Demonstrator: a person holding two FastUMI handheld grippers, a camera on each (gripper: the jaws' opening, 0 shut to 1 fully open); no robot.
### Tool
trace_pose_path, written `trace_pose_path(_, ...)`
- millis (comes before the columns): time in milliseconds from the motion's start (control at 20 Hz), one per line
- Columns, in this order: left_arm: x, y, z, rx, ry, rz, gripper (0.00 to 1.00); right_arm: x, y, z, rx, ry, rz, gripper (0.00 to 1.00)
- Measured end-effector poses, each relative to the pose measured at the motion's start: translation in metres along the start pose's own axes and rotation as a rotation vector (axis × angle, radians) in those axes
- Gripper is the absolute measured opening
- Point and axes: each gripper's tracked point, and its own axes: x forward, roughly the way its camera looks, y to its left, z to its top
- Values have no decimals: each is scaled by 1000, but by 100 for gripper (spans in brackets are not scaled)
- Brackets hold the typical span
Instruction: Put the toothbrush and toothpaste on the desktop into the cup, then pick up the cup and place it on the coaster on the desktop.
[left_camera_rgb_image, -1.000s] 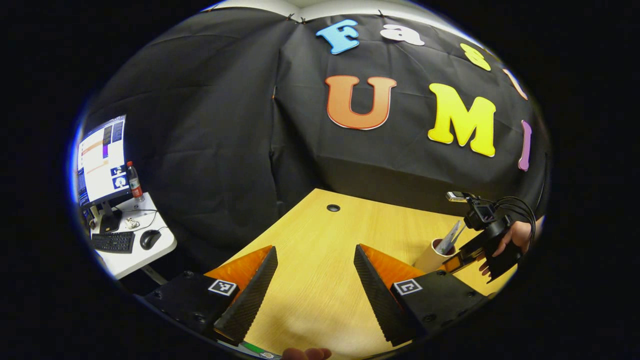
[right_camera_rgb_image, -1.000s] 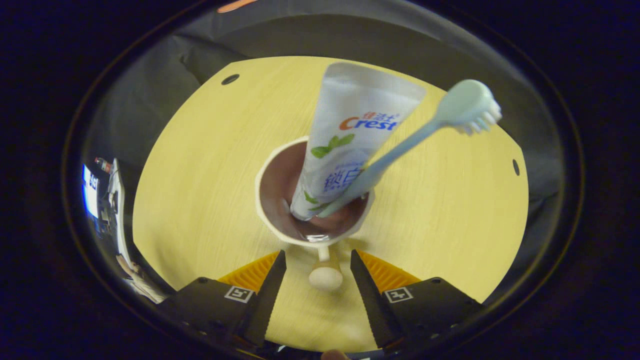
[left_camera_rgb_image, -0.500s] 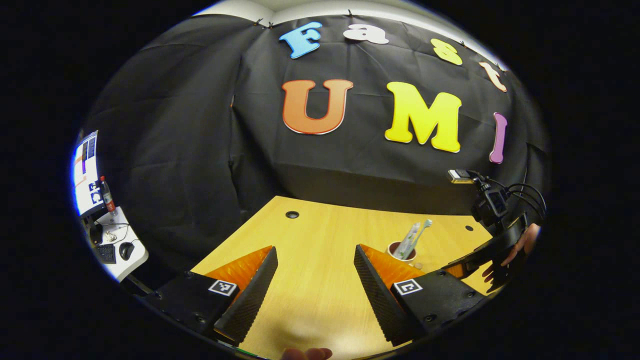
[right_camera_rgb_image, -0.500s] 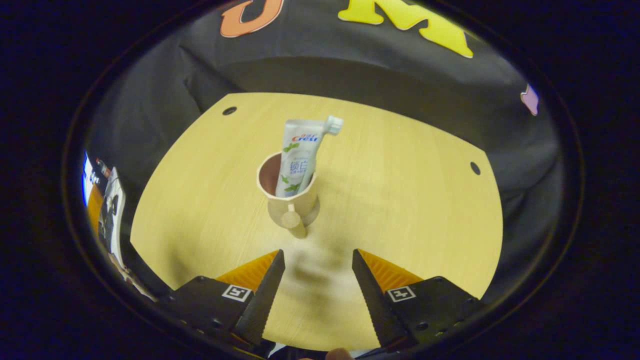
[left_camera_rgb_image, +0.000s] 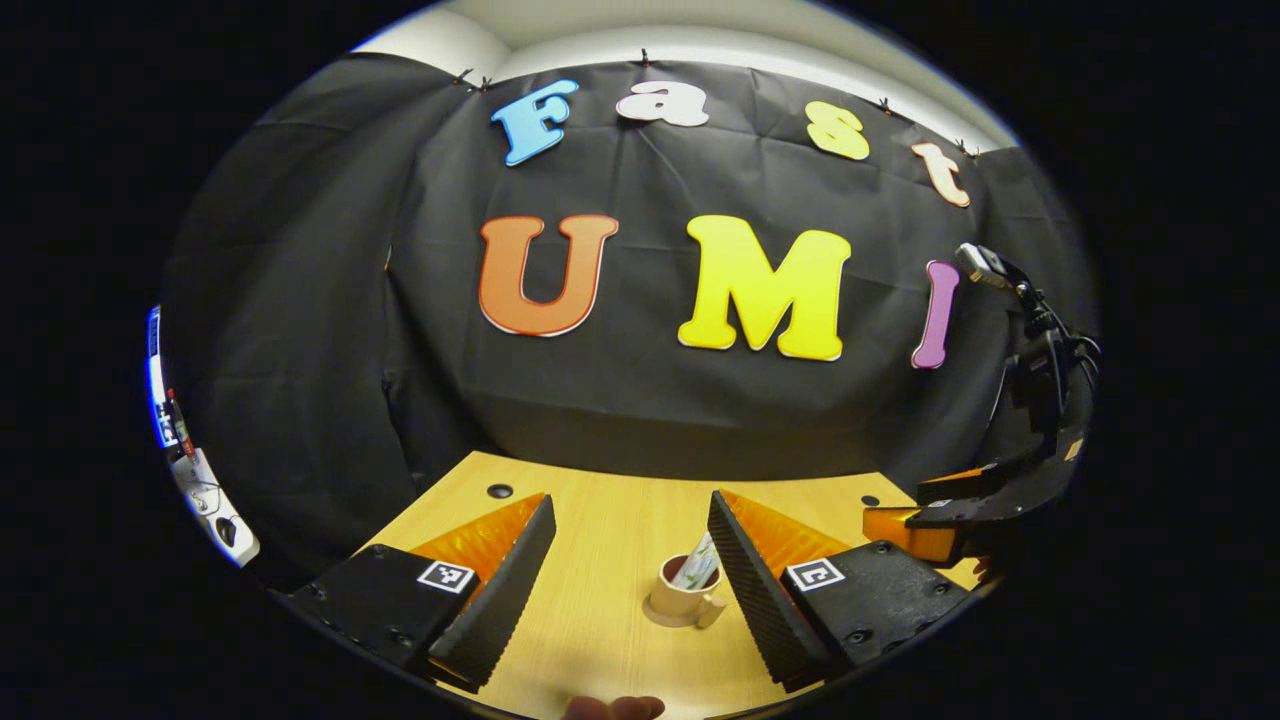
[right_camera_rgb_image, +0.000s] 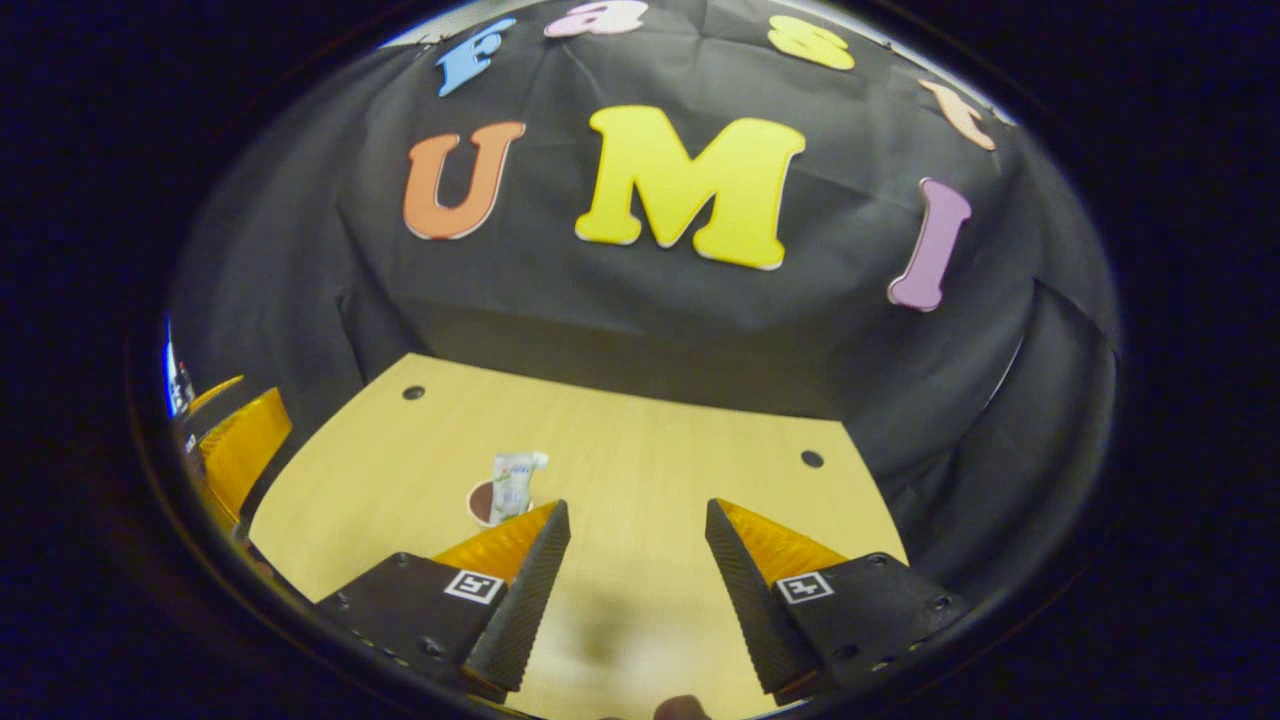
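Cup loaded, both grippers released and empty.

The left gripper (left_camera_rgb_image: 632, 590) and right gripper (right_camera_rgb_image: 636, 590) hang spread above the table (right_camera_rgb_image: 640, 450). Beyond them the cup (left_camera_rgb_image: 684, 602) stands upright on the wood, holding the toothpaste (right_camera_rgb_image: 511, 482); the toothbrush is too small to tell.
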Motion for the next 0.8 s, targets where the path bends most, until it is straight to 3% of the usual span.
trace_pose_path(350, -1, -25, 52, 25, -97, -3, 100, -38, -16, 42, 72, -200, -8, 84)
trace_pose_path(800, -3, -35, 59, 62, -113, -19, 97, -53, -28, 47, 101, -243, -24, 84)
